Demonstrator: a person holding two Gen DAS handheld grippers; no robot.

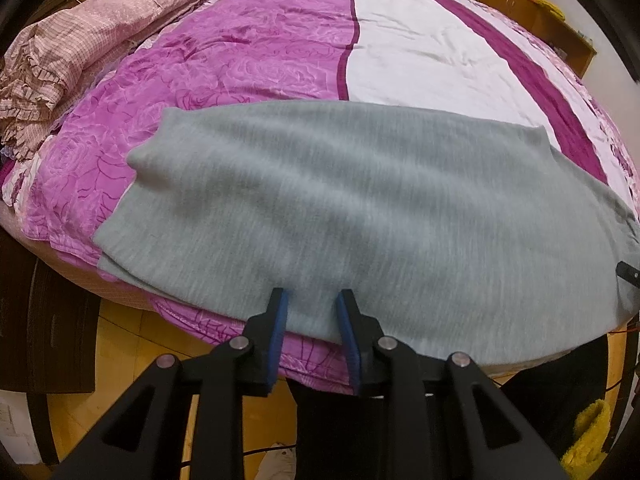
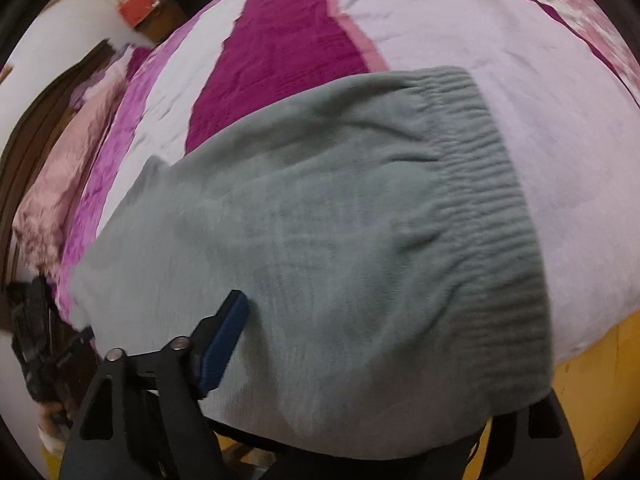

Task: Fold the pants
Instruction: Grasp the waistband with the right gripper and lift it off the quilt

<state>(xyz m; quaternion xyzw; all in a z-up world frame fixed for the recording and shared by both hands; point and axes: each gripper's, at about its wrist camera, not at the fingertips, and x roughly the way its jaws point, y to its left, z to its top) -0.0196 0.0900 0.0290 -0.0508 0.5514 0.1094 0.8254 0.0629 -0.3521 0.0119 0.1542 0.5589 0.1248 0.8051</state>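
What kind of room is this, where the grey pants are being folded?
Most likely a bedroom. The grey pants lie on a bed covered by a purple and white floral bedspread, a bundled pink quilt sits at its far corner, and wooden cabinets line the wall behind.

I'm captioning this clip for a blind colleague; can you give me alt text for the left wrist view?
Grey pants lie spread across the near edge of a bed with a purple rose-patterned cover. The left gripper, with blue pads, has its fingers either side of the pants' hanging near edge. A crumpled pink checked quilt lies at far left.
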